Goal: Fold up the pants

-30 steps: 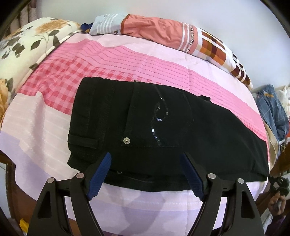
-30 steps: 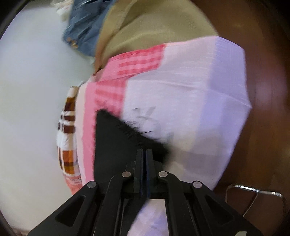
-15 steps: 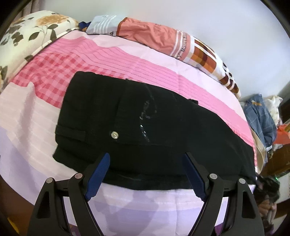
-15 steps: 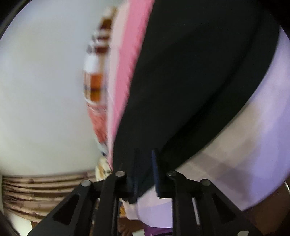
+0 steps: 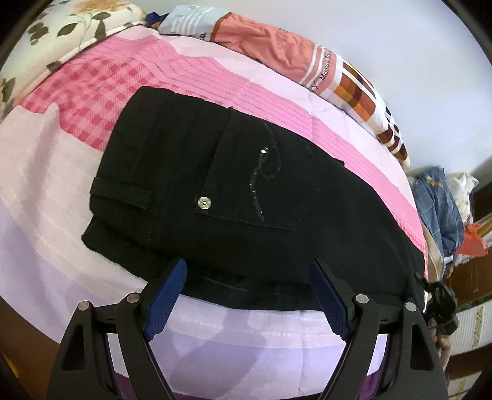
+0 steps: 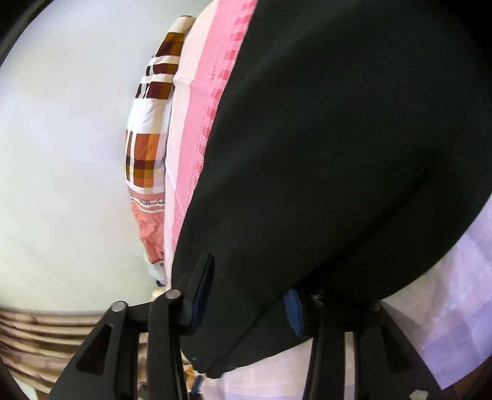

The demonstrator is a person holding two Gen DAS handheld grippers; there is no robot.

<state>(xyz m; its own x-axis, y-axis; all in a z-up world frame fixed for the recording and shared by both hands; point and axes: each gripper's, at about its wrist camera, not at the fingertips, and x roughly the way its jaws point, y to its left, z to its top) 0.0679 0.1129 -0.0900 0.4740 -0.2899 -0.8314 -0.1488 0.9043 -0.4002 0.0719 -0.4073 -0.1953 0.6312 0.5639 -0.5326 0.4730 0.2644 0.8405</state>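
Black pants [image 5: 240, 209] lie folded on a pink and lilac bedsheet [image 5: 61, 190], back pocket with a sequin curl and a metal button facing up. My left gripper [image 5: 246, 277] is open, its blue-padded fingers spread just over the near edge of the pants, holding nothing. In the right wrist view the black pants [image 6: 338, 154] fill most of the frame. My right gripper [image 6: 249, 295] is open, and a fold of the pants lies loose between its fingers, covering the right finger.
A folded orange and checked blanket [image 5: 307, 61] lies along the far edge of the bed against a pale wall. A floral pillow [image 5: 61, 24] sits far left. A heap of clothes [image 5: 442, 209] lies off the bed's right end.
My right gripper carried the leg end over the pants, then opened and let the cloth go. My left gripper stayed open and shifted slightly along the near edge.
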